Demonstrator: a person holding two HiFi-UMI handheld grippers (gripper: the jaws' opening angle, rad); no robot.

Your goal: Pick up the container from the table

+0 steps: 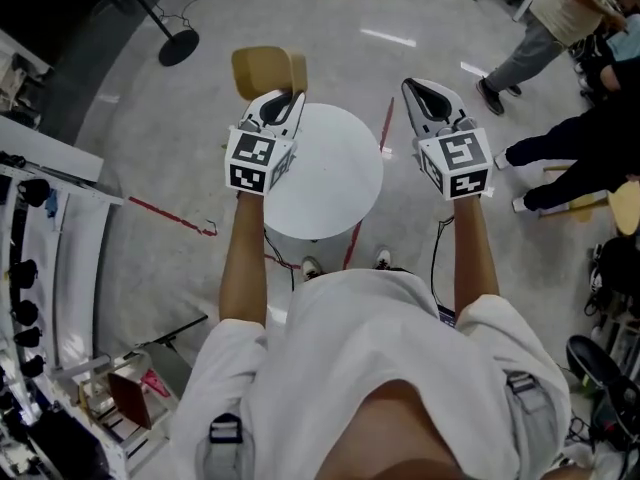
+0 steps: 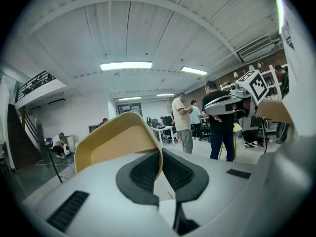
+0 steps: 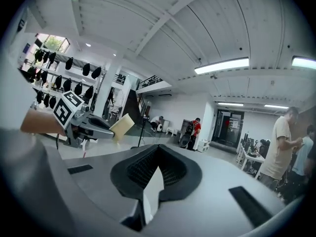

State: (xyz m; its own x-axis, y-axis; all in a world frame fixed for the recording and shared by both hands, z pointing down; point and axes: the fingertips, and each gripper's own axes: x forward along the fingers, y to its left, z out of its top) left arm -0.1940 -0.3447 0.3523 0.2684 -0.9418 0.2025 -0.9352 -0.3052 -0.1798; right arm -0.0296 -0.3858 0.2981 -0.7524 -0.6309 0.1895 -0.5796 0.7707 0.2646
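Note:
A tan shallow container (image 1: 268,71) hangs in the air above the far edge of the round white table (image 1: 330,183). My left gripper (image 1: 288,100) is shut on its rim; in the left gripper view the container (image 2: 116,139) wall sits pinched between the black pads, left of the left gripper (image 2: 160,154) centre line. My right gripper (image 1: 425,93) is held up at the same height, to the right of the table, its pads together with nothing between them. The right gripper (image 3: 157,152) view shows the left gripper (image 3: 84,123) with the container (image 3: 121,125) at its tip.
Several people stand at the right (image 1: 560,28), one with dark trousers (image 1: 590,153) close to my right gripper. A black stand base (image 1: 178,46) lies on the floor at upper left. A white shelf unit (image 1: 40,268) runs along the left. Red tape (image 1: 165,215) crosses the floor.

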